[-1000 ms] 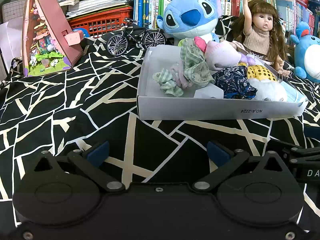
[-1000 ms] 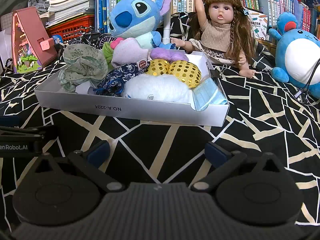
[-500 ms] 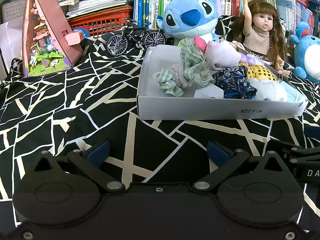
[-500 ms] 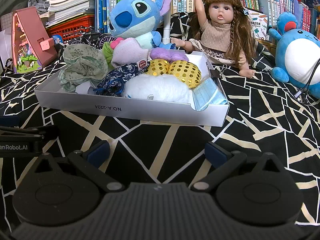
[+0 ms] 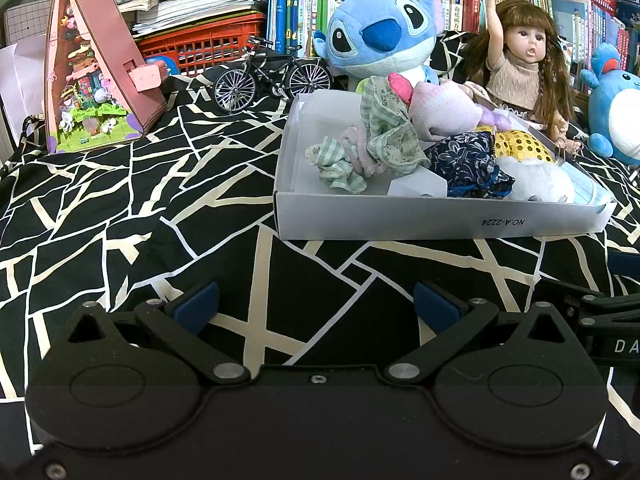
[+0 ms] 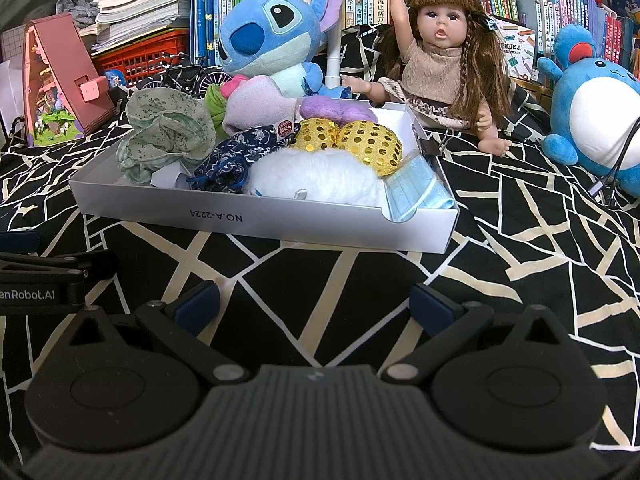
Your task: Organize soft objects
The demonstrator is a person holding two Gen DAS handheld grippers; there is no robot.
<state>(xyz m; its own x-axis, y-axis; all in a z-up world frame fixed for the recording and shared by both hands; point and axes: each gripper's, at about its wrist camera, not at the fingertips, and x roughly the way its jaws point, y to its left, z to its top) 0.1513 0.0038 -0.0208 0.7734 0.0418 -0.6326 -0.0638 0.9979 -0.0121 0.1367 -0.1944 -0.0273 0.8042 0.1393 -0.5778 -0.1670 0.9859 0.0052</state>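
Observation:
A shallow white box [image 5: 400, 220] [image 6: 280, 220] sits on the black-and-cream patterned cloth, filled with soft items: a green checked cloth [image 5: 384, 136] [image 6: 168, 132], a pink plush [image 5: 440, 108] [image 6: 256, 100], a navy floral pouch [image 5: 468, 160] [image 6: 236, 156], gold sequin balls [image 5: 520, 146] [image 6: 368, 144], a white fluffy toy [image 6: 316, 176] and a blue face mask [image 6: 416, 192]. My left gripper [image 5: 316, 304] is open, low over the cloth in front of the box. My right gripper [image 6: 316, 304] is open too, empty, before the box's front wall.
Behind the box sit a blue Stitch plush [image 5: 380, 36] [image 6: 272, 40], a long-haired doll [image 5: 520, 64] [image 6: 444, 56] and a blue round plush [image 6: 592, 112]. A model bicycle [image 5: 272, 76], a pink triangular dollhouse [image 5: 92, 76], a red basket [image 5: 200, 44] and bookshelves line the back.

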